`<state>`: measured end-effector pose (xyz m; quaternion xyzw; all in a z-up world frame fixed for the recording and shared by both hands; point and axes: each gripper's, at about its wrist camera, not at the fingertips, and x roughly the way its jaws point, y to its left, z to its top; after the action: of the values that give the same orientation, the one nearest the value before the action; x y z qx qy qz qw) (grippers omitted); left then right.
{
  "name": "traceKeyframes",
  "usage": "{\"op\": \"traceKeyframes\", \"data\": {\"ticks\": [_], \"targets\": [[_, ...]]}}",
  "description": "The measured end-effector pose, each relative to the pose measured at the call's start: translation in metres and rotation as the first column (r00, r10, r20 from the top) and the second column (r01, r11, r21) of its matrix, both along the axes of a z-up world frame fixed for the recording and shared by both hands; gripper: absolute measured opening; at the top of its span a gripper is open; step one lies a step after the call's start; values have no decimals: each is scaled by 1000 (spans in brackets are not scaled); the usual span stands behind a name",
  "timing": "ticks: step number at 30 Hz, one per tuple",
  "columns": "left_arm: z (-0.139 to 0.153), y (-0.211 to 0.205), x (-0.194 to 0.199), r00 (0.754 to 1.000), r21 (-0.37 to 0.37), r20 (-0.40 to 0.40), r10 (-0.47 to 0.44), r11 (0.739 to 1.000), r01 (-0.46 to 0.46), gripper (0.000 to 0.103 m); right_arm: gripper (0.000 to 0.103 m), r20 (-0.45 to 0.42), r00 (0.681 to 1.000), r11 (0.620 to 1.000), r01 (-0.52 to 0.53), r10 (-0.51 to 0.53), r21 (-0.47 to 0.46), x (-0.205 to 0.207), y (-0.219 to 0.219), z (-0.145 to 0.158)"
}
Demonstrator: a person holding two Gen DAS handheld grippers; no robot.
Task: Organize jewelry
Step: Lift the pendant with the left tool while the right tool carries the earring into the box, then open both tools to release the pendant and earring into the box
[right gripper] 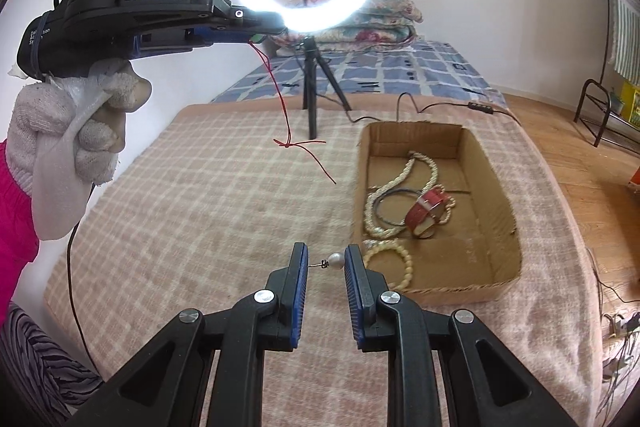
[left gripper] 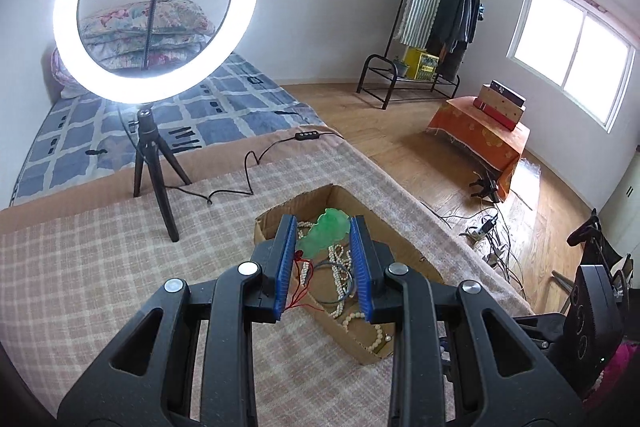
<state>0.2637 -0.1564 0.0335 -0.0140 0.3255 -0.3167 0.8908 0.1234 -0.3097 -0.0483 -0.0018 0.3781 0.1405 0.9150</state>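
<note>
Two grippers loaded: left gripper (left gripper: 325,237) clamps jade pendant (left gripper: 326,237) above cardboard box (right gripper: 496,179); right gripper (right gripper: 326,263) pinches pearl earring (right gripper: 334,261) beside it. Next, judged: release both into box.

A bed (right gripper: 208,195) carries everything — its near end under a pink-and-cream checked blanket (left gripper: 100,267). On the blanket sit an open cardboard box (right gripper: 496,195) and a ring light's black tripod (right gripper: 314,87), its cable (left gripper: 248,179) trailing across; folded quilts (left gripper: 140,27) are stacked at the far end.
</note>
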Motion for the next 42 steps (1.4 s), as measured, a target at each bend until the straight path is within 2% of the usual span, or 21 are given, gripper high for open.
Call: {"op": "traceKeyframes", "data": {"ticks": [9, 14, 21, 27, 35, 42], "targets": [[7, -44, 32, 999, 0, 16, -27, 1000, 27, 27, 17, 6, 999, 998, 46, -46, -33, 26, -38, 6], [0, -70, 52, 999, 9, 13, -40, 999, 39, 27, 17, 0, 998, 996, 69, -69, -51, 41, -58, 2], [-19, -103, 77, 999, 13, -13, -47, 999, 47, 27, 17, -24, 995, 994, 92, -93, -55, 55, -79, -9], [-40, -130, 89, 998, 47, -27, -57, 997, 58, 27, 17, -42, 995, 995, 85, -87, -55, 63, -86, -18], [-65, -150, 99, 997, 82, -52, -57, 995, 61, 27, 18, -68, 995, 997, 67, -70, -49, 74, -86, -33], [-71, -156, 101, 997, 103, -49, -59, 993, 64, 27, 18, -90, 993, 997, 73, -76, -38, 82, -90, -41]]}}
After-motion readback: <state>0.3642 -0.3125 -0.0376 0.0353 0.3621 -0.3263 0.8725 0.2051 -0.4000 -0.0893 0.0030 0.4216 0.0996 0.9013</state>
